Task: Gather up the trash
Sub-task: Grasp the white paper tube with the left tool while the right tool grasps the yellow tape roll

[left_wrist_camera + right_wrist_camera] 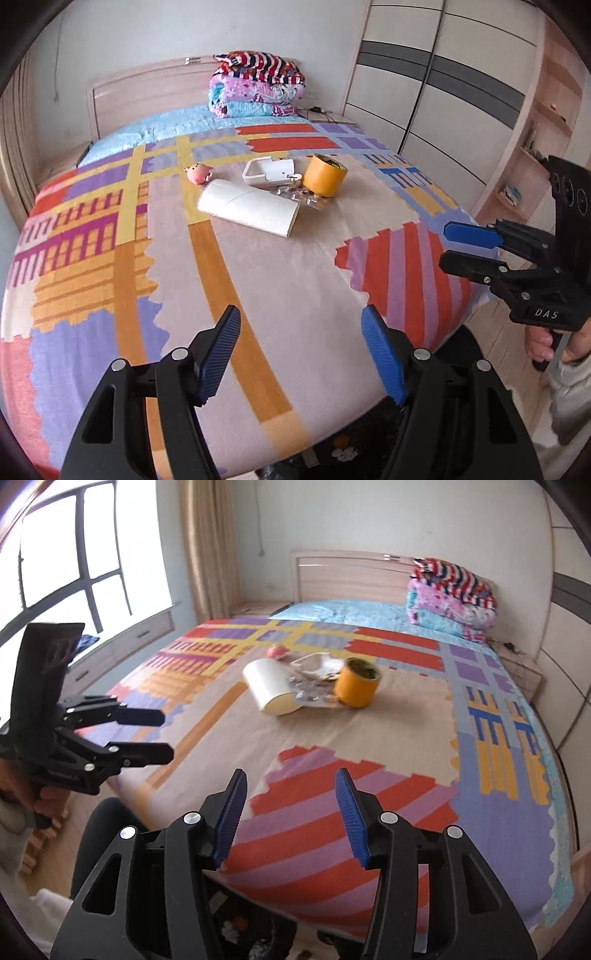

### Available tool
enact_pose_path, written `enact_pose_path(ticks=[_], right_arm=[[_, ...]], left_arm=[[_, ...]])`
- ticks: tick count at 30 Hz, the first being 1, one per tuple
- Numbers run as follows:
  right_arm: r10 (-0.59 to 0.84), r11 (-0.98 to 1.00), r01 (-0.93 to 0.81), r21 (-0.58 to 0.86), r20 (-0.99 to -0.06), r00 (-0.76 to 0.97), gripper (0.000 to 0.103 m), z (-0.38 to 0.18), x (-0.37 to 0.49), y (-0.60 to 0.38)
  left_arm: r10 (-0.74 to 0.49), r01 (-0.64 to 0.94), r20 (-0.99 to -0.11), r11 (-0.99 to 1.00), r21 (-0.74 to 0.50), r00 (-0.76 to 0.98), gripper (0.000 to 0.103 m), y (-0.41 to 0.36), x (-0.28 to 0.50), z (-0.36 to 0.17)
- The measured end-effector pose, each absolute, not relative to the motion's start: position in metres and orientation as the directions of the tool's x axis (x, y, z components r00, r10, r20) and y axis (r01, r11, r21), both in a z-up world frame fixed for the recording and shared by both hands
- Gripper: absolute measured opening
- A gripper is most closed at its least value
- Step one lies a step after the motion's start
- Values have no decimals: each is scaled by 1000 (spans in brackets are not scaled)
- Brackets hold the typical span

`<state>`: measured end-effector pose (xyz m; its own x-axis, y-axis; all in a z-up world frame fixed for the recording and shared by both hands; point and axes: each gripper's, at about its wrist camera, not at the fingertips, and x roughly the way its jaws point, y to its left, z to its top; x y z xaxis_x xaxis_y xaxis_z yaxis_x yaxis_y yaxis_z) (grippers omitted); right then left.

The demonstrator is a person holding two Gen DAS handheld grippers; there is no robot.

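A small heap lies mid-bed: a white paper roll [249, 206] [271, 692] on its side, a yellow tape roll [325, 175] [356, 685], a white box tray [267, 171] [314, 662], silvery blister packs [299, 195] [308, 694] and a pink plush toy [199, 172] [277, 651]. My left gripper [301, 332] [168, 734] hangs open over the bed's near edge, well short of the heap, nothing between its blue pads. My right gripper [291, 794] [445, 245] stands open and empty beside it, to the right.
The bed [303, 280] has a patchwork cover, with folded quilts [258, 85] at the headboard. A dark bin [343, 450] [236, 930] holding bits of litter sits below both grippers at the bed's foot. A wardrobe [436, 96] stands on the right, a window [74, 554] on the left.
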<state>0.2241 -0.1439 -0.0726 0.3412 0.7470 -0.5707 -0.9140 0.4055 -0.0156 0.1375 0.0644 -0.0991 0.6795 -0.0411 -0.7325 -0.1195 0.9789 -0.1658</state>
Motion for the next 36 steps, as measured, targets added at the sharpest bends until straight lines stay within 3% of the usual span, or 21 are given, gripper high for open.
enact_pose_path(ticks=[5,9,19,25,33,36], right_arm=[[751,430,-903,3,-557,355,49,-65,240,-132],[755,448,-893,43,-553,352,60,-62,257,-121],[758,478,-868,135,-563,330,60,-62,304,-83],[752,495,-850,180,-578,315,60,-70,326,-63],[748,521,-833,186,-570,341,65,-73,339,-49],[752,536,-815,219,-562,343,65,-73,346,-45]], left_arm=[[-4,-161,-740,975,-153,673,65,68,161,-104],[40,-202,-741,971,-130,670,65,72,178,-107],[76,-265,-737,954,-143,672,65,81,213,-113],[165,-311,-749,949,-57,642,65,78,229,-122],[197,-377,-743,923,-80,640,65,88,238,-133],[238,-393,-747,919,-33,621,65,85,243,-136]])
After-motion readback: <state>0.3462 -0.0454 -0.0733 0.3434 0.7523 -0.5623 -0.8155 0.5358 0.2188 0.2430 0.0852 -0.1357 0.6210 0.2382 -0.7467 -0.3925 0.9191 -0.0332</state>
